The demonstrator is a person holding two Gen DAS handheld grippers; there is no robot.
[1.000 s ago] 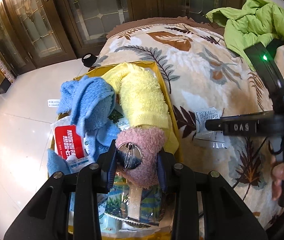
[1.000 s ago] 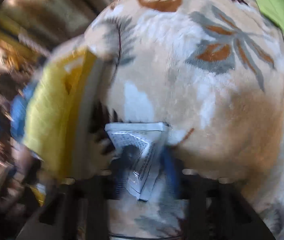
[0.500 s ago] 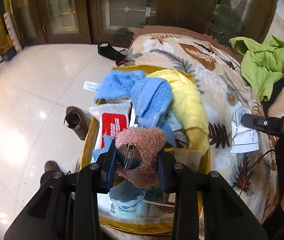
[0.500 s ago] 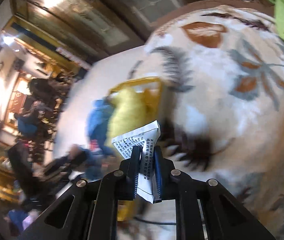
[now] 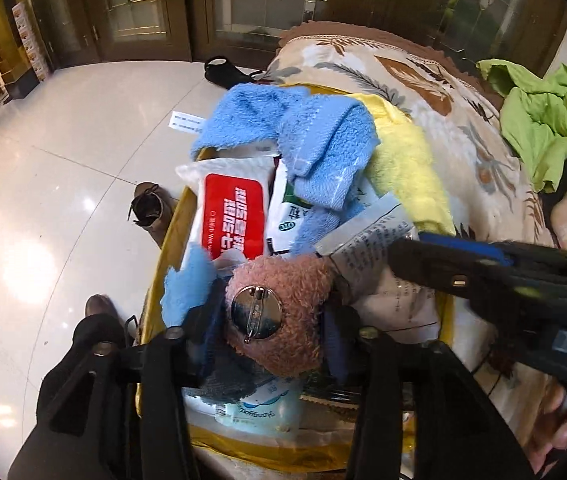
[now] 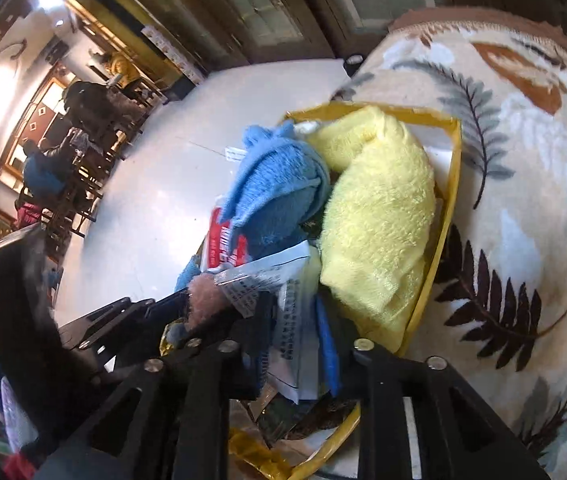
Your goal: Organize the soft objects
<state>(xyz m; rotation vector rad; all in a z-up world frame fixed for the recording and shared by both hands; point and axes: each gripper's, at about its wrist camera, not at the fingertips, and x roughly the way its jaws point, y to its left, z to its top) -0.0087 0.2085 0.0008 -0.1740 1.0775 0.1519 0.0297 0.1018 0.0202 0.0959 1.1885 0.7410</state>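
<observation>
We see the yellow bin (image 5: 159,276) on the bed (image 6: 523,200), stuffed: wipes pack (image 5: 231,216), blue towel (image 5: 323,148), yellow towel (image 6: 379,216). Left tool (image 5: 279,332) clamps the pink plush (image 5: 283,300), pin-back facing us, over the bin. Right tool (image 6: 295,344) pinches a printed packet (image 6: 295,320) above it.

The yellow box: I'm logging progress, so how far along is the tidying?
Mostly done, it seems. The yellow box already holds a yellow towel, a blue towel and a wipes pack. In hand: the left gripper grips a pink plush toy and the right gripper a printed sachet, both over the box. Left: releasing both. The green garment lies on the blanket.
</observation>
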